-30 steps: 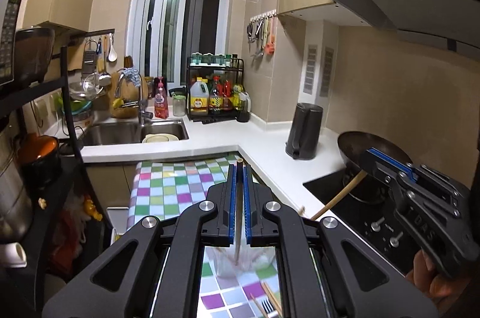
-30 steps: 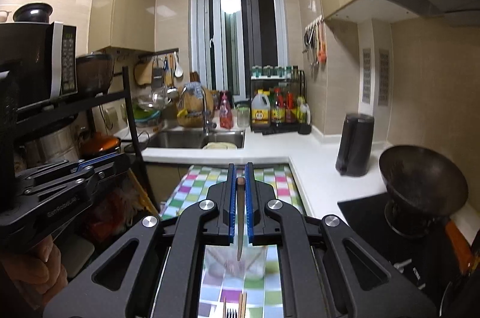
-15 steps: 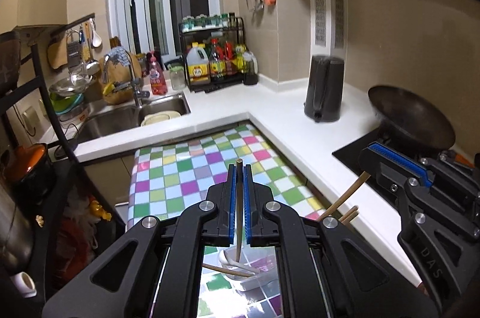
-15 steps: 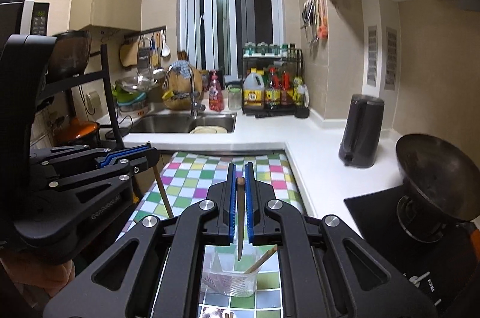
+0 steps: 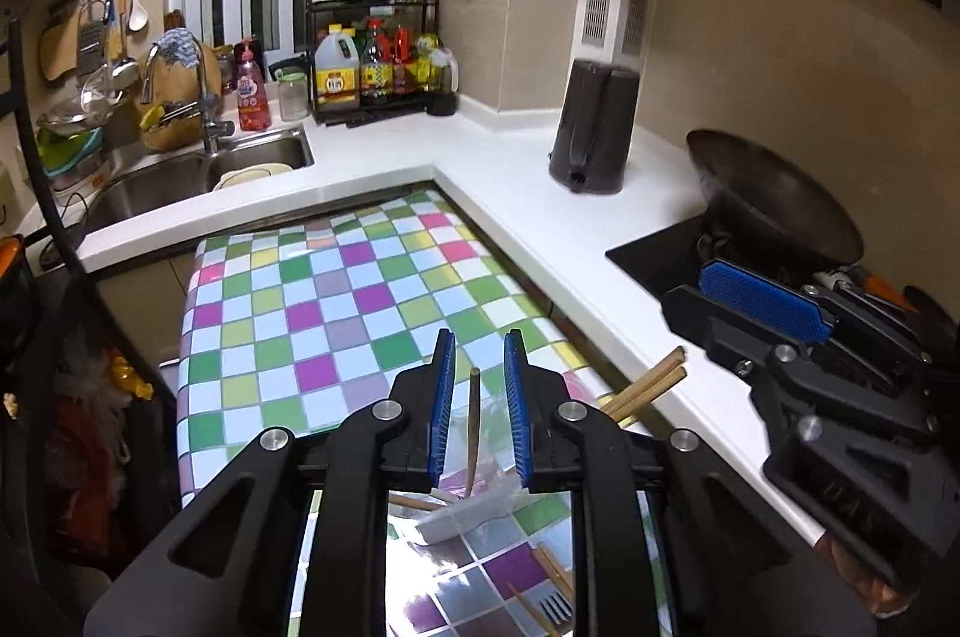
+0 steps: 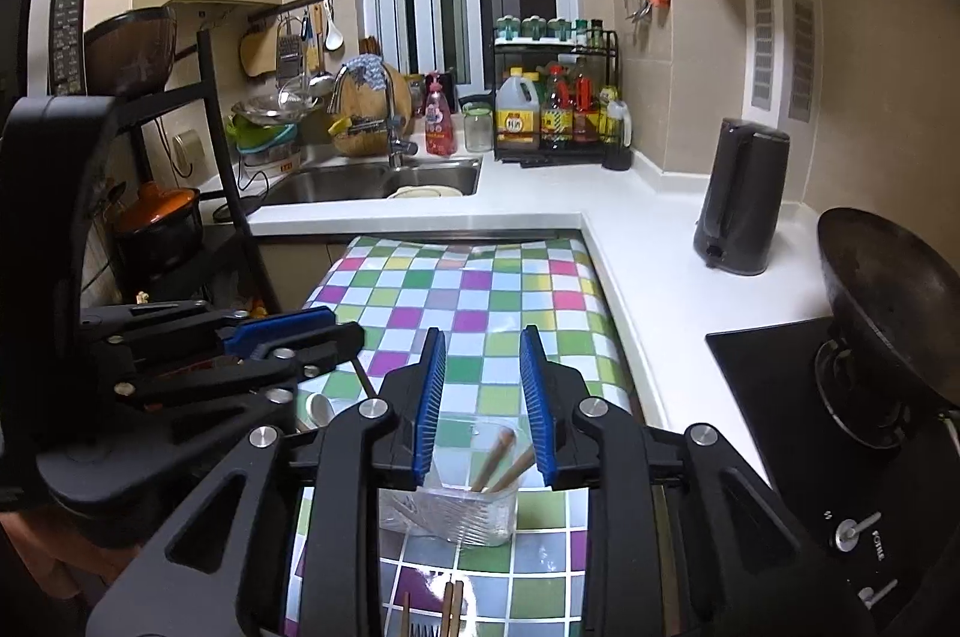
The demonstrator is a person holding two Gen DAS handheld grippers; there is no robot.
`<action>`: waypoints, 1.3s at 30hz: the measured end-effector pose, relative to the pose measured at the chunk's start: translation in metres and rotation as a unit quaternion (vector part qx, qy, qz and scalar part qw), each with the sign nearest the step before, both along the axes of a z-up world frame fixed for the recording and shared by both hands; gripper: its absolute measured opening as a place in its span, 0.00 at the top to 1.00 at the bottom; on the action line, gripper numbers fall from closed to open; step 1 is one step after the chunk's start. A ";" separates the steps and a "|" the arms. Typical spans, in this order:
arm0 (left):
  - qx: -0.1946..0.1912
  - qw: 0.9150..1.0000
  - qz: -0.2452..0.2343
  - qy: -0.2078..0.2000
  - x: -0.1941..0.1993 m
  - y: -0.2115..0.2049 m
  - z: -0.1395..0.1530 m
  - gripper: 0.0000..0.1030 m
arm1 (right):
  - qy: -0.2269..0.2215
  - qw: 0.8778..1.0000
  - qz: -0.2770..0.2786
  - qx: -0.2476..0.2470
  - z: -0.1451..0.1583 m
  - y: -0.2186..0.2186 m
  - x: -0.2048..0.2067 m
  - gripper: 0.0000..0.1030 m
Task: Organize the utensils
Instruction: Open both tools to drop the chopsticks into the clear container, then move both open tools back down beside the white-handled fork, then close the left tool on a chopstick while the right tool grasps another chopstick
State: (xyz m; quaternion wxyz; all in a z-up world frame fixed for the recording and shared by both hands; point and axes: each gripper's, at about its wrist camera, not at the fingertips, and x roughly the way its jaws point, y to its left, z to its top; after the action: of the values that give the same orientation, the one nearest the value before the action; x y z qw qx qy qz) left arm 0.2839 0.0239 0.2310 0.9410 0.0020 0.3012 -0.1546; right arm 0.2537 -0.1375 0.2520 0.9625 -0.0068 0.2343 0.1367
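Home kitchen, sink (image 6: pixel 372 181), wok (image 6: pixel 888 301) on stove, condiment rack (image 6: pixel 558 96)

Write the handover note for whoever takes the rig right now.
Left tool: jaws opening, a chopstick stands loose between them, pads not touching it, its lower end down in the clear cup.
Right tool: jaws opening above the cup, nothing gripped.
Done: two chopsticks lean in the cup on the checkered table.
Left: more chopsticks and a fork lie on the table nearer the camera; these likely go in next.
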 end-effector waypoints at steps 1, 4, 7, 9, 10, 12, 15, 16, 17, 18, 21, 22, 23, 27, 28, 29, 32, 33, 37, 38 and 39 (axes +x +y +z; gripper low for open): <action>-0.009 1.000 0.001 -0.004 -0.007 0.004 0.003 0.83 | -0.007 1.000 0.001 0.004 0.004 -0.004 -0.007 0.74; -0.038 0.999 0.002 -0.016 -0.035 0.015 0.007 0.83 | -0.031 0.999 0.001 0.016 0.014 -0.016 -0.035 0.74; -0.061 0.998 0.005 -0.028 -0.067 0.024 0.004 0.83 | -0.052 0.998 0.003 0.035 0.018 -0.030 -0.069 0.73; -0.071 0.997 0.011 -0.036 -0.089 0.029 -0.003 0.83 | -0.061 0.997 0.003 0.042 0.014 -0.037 -0.092 0.73; -0.075 0.996 0.015 -0.040 -0.100 0.031 -0.008 0.84 | -0.063 0.997 0.003 0.045 0.008 -0.040 -0.104 0.73; -0.078 0.996 0.023 -0.044 -0.124 0.035 -0.022 0.84 | -0.064 0.997 0.004 0.049 -0.006 -0.043 -0.125 0.74; -0.071 0.996 0.037 -0.048 -0.158 0.036 -0.051 0.84 | -0.047 0.997 0.006 0.057 -0.040 -0.047 -0.150 0.92; -0.066 0.996 0.042 -0.049 -0.168 0.036 -0.061 0.84 | -0.037 0.997 0.008 0.060 -0.053 -0.048 -0.157 0.99; -0.063 0.996 0.048 -0.049 -0.178 0.035 -0.072 0.84 | -0.023 0.998 0.008 0.063 -0.070 -0.049 -0.162 0.99; -0.061 0.995 0.057 -0.046 -0.190 0.034 -0.087 0.84 | -0.012 0.998 0.008 0.063 -0.084 -0.050 -0.167 0.99; -0.057 0.994 0.084 -0.036 -0.215 0.031 -0.124 0.85 | 0.032 0.998 0.001 0.052 -0.131 -0.049 -0.173 0.99; -0.057 0.994 0.090 -0.032 -0.221 0.030 -0.133 0.85 | 0.048 0.997 0.002 0.052 -0.147 -0.050 -0.174 0.98; -0.059 0.993 0.094 -0.026 -0.227 0.027 -0.145 0.85 | 0.062 0.997 -0.001 0.050 -0.160 -0.050 -0.175 0.98; -0.074 0.991 0.111 0.011 -0.250 0.008 -0.192 0.87 | 0.117 0.992 0.002 0.053 -0.206 -0.050 -0.177 0.97; -0.074 0.991 0.112 0.017 -0.256 0.003 -0.199 0.87 | 0.120 0.992 0.008 0.046 -0.213 -0.048 -0.179 0.97; -0.072 0.991 0.111 0.022 -0.261 -0.003 -0.207 0.87 | 0.122 0.992 0.013 0.041 -0.218 -0.046 -0.181 0.97; -0.062 0.993 0.096 0.029 -0.272 -0.024 -0.222 0.87 | 0.126 0.991 0.016 0.044 -0.229 -0.054 -0.184 0.96; -0.058 0.994 0.088 0.031 -0.273 -0.031 -0.225 0.87 | 0.128 0.991 0.015 0.048 -0.231 -0.058 -0.185 0.96; -0.054 0.996 0.060 0.042 -0.276 -0.053 -0.233 0.86 | 0.132 0.990 0.009 0.055 -0.236 -0.075 -0.184 0.96; -0.054 0.996 0.054 0.044 -0.277 -0.058 -0.234 0.86 | 0.132 0.990 0.009 0.056 -0.236 -0.078 -0.184 0.96; -0.052 0.996 0.051 0.044 -0.277 -0.062 -0.235 0.86 | 0.130 0.990 0.010 0.057 -0.236 -0.080 -0.184 0.96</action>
State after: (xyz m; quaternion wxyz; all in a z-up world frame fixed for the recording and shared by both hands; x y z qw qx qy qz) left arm 0.0065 -0.0378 -0.0036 0.9321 -0.0693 0.3338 -0.1222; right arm 0.0701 -0.2172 0.0163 0.9212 0.0633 0.3494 0.1589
